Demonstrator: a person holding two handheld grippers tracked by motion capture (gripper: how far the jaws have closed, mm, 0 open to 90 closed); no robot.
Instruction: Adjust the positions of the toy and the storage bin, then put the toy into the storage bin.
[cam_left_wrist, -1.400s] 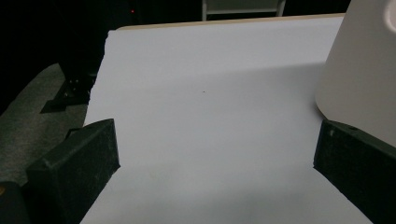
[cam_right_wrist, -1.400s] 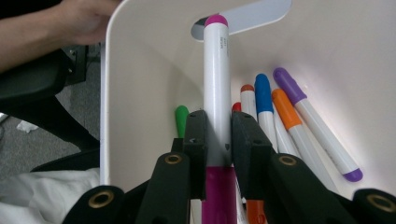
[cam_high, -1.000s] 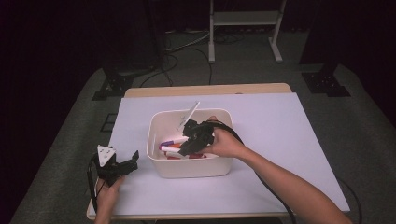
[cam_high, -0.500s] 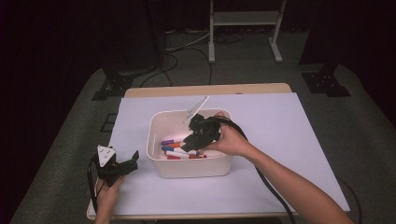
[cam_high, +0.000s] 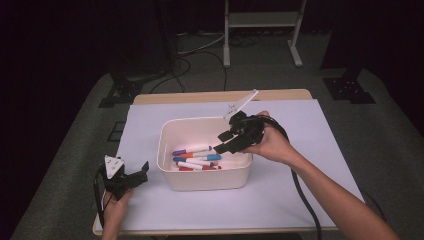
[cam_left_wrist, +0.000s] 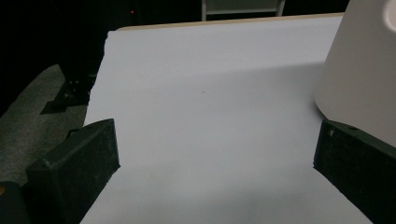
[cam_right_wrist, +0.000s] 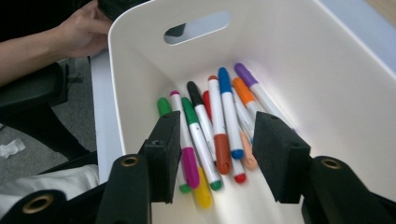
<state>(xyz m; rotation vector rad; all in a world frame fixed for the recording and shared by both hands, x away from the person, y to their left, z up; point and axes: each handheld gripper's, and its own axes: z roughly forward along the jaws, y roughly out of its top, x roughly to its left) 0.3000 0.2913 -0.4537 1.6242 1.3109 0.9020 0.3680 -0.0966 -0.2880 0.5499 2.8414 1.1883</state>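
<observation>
Hovering my right gripper (cam_high: 226, 141) at frame centre above the markers (cam_right_wrist: 212, 130) in the white bin (cam_high: 170, 172), jaws just opened, empty; left gripper (cam_high: 136, 176), lower left, stands wide.

One white bin (cam_right_wrist: 336, 93), about ten markers (cam_right_wrist: 224, 121) inside (some overlapping), two grippers, one table (cam_high: 310, 200)

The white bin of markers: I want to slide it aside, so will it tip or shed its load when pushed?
The white bin looks low and broad, so it probably slides on the white sheet without tipping. The markers lie loose and round on its floor, so they would likely roll and rattle, though the tall walls should contain them.
</observation>
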